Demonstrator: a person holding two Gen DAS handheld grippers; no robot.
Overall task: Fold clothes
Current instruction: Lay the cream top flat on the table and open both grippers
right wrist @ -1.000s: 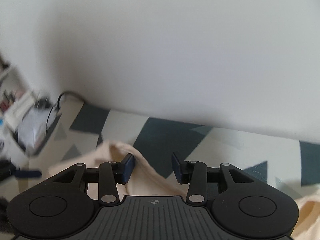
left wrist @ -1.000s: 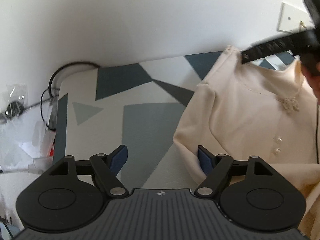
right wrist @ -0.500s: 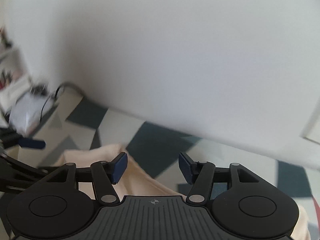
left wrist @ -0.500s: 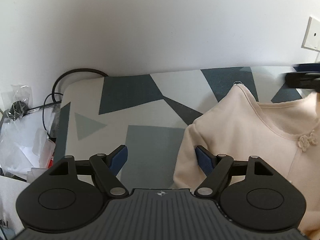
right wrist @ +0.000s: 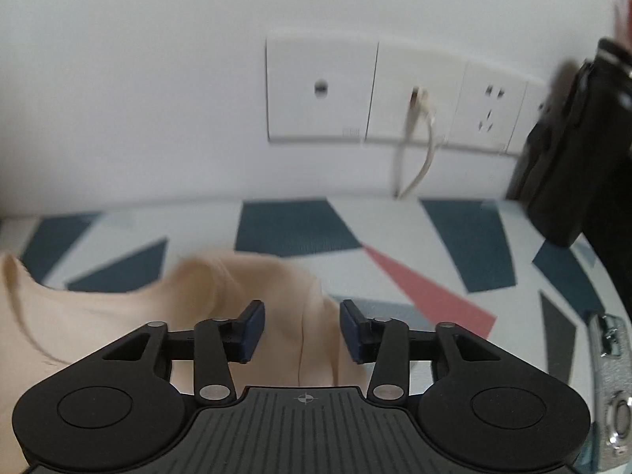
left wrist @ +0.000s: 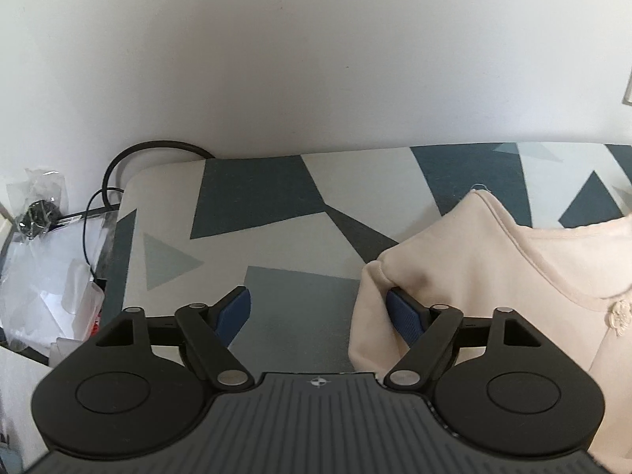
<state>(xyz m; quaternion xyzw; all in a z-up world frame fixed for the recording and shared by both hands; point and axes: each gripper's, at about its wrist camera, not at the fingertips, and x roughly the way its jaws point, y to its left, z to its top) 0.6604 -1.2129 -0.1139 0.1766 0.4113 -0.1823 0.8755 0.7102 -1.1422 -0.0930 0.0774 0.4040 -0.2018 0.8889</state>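
Observation:
A cream buttoned top (left wrist: 513, 276) lies on the patterned table cover (left wrist: 276, 213), collar toward the wall. My left gripper (left wrist: 318, 312) is open over the cover at the top's left shoulder, and its right finger (left wrist: 405, 314) touches the folded sleeve edge. In the right wrist view the same cream top (right wrist: 118, 316) is blurred. My right gripper (right wrist: 302, 328) is open above its right shoulder, with cloth showing between the jaws but not pinched.
A black cable (left wrist: 130, 166) and plastic bags (left wrist: 43, 276) lie off the table's left end. Wall sockets (right wrist: 395, 94) with a white cable (right wrist: 418, 146) sit behind the table. A black object (right wrist: 572, 150) stands at the far right, and a metal clasp (right wrist: 608, 375) lies near the right edge.
The right gripper swung to the right along the wall, from the top's left part to its right shoulder, and opened wider. The left gripper shifted left a little; the top now lies flatter.

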